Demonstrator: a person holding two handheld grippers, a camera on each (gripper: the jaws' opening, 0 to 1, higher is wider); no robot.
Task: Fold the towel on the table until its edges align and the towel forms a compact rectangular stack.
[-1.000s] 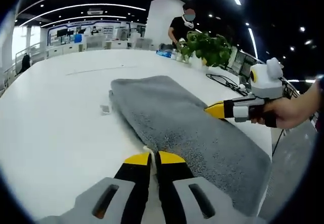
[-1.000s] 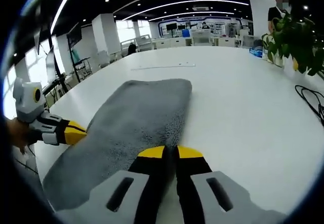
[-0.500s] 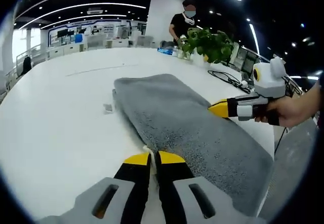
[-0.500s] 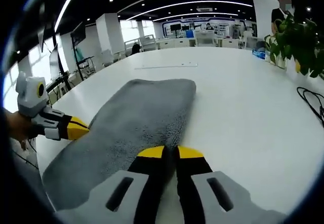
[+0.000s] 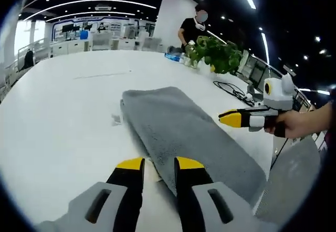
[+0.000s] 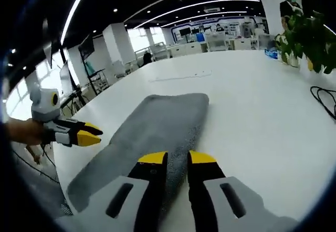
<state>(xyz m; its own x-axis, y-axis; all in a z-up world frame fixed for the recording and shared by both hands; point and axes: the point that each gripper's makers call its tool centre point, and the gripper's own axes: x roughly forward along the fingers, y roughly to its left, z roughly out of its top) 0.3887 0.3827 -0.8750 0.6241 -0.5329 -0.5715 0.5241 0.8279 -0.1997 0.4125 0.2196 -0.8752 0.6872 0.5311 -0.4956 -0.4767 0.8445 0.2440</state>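
Grey terry towel (image 5: 181, 135) lies folded lengthwise near the white counter's (image 5: 58, 116) front edge, both grippers' (image 5: 156, 165) (image 6: 176, 158) fingers spread and empty, so next likely comes regrasping an end to fold across.

A leafy potted plant (image 5: 216, 53) and a black cable (image 5: 231, 89) sit near the table's far edge.

Open-plan office: desks (image 6: 231, 43), monitors (image 5: 68, 28).
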